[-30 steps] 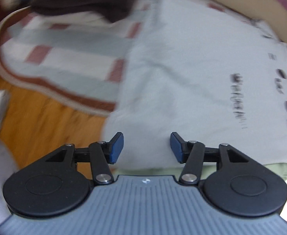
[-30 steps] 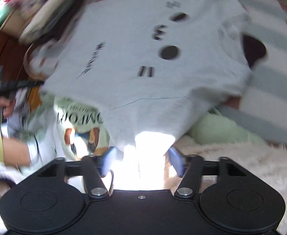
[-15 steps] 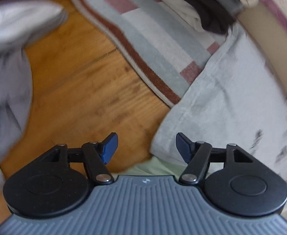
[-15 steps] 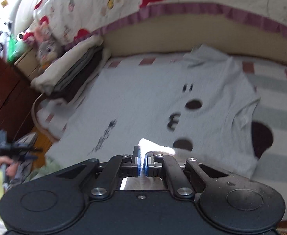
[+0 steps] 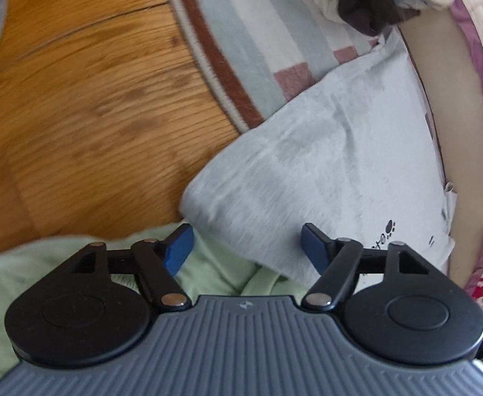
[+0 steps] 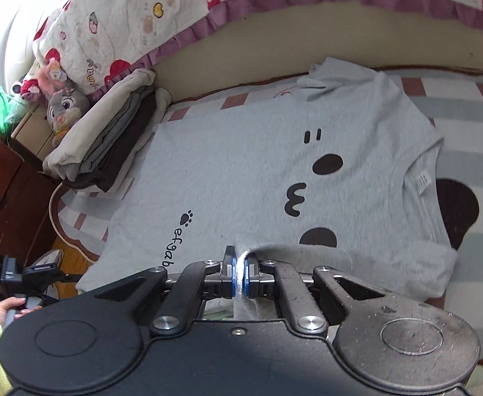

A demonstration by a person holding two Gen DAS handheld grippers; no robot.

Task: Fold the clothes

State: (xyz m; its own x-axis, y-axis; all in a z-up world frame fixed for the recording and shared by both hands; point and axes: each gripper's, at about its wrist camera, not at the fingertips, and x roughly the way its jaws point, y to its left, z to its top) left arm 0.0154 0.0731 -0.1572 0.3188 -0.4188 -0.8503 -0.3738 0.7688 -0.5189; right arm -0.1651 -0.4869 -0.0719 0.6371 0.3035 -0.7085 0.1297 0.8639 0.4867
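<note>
right gripper [image 6: 238,275] (clamped) on grey t-shirt [image 6: 241,178]

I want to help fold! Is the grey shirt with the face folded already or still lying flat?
Mostly spread flat: the grey shirt shows its whole printed face. Only its near edge is lifted, pinched in the shut right gripper.

I read "efgab" under a paw print on the grey T-shirt [image 6: 241,171]; its neck label [image 6: 421,181] is too small to read.
</note>
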